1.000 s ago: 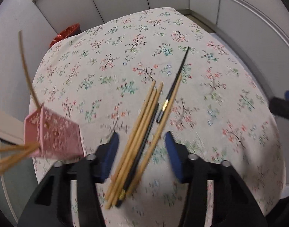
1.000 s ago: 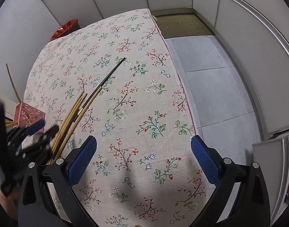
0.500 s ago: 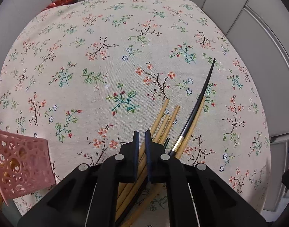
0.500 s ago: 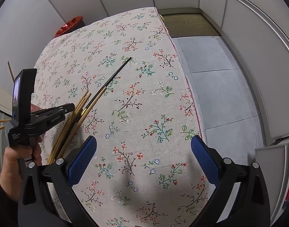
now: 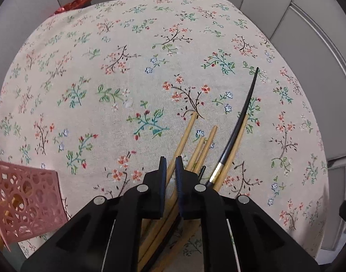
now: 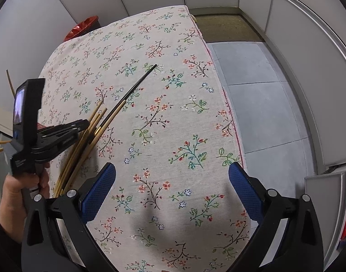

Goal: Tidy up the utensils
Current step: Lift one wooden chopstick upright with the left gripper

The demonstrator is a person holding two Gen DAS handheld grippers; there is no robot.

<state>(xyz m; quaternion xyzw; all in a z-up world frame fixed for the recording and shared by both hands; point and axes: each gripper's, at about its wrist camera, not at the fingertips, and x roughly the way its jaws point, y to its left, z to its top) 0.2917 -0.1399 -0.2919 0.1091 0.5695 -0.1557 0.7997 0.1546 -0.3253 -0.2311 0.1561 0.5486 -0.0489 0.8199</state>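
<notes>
Bamboo chopsticks (image 5: 191, 133) lie bundled with a black chopstick (image 5: 238, 127) on the floral tabletop (image 5: 127, 68); left hand-held gripper (image 5: 170, 165) clenched on one, wide open a second ago. Pink basket (image 5: 25, 199) sits left. Light, stiff, slick: grip mid-shaft. Right view: right hand-held gripper (image 6: 171, 181) released, unchanged, well apart from the bundle.

Left gripper (image 5: 170, 170) fingers pinched on bamboo chopstick (image 5: 184, 136); pink holder (image 5: 25, 201) at left
</notes>
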